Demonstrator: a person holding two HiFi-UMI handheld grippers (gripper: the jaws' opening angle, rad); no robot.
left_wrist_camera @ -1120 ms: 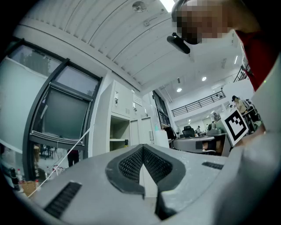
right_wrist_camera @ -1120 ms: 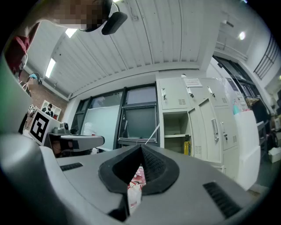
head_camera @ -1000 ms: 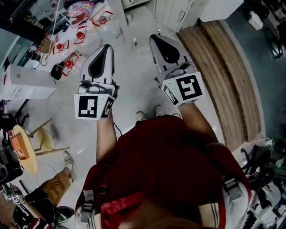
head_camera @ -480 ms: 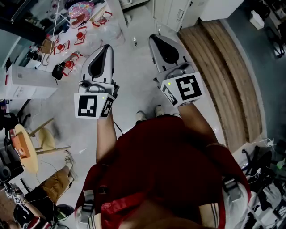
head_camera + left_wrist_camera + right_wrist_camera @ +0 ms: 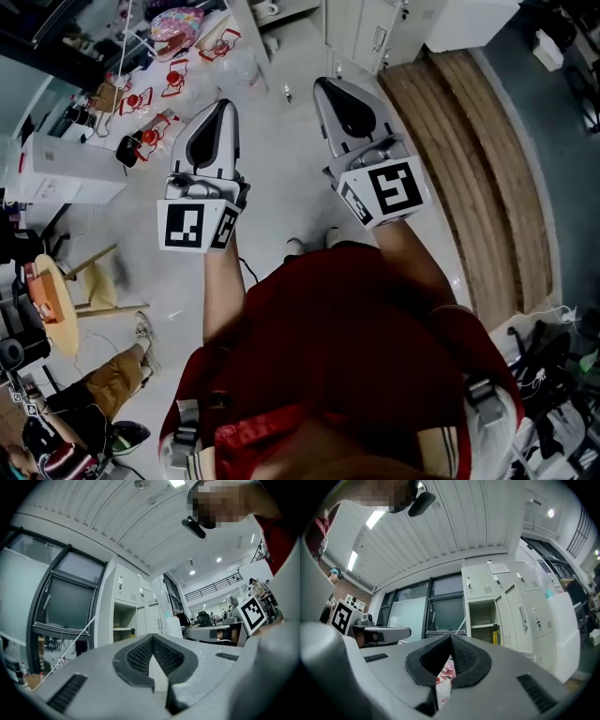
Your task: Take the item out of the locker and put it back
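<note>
At the far left of the head view a cluttered bench [image 5: 192,80] stands well apart from the person and plays no part in the job at this moment. Next comes the left hand-held gripper [image 5: 223,105], held out over the pale floor [image 5: 281,187] at about waist height and angled forward. Its own view shows the ribbed pads pressed together at the tip with nothing between them. To its right, level with it and near it, the right hand-held gripper [image 5: 324,84] is carried the same way, with its jaws also pressed together and empty. Both seem to be held shut and raised simply as a carrying posture while the person stands short of the locker [image 5: 478,585], not yet reaching.

The right gripper view looks along the closed jaws towards the locker bank. One compartment is open, its door [image 5: 509,616] swung out to the right so the inside is free to reach. The task's thing, a yellow bottle [image 5: 495,635], stands upright inside that compartment below the shelf board, close to the right-hand wall and well apart from either hand-held gripper. The left gripper view shows the same open compartment further off.

Judging from this, the task is at its start. Whichever side takes the bottle would need to spread its jaws before going in, and the right one looks the better lined up with the opening
</note>
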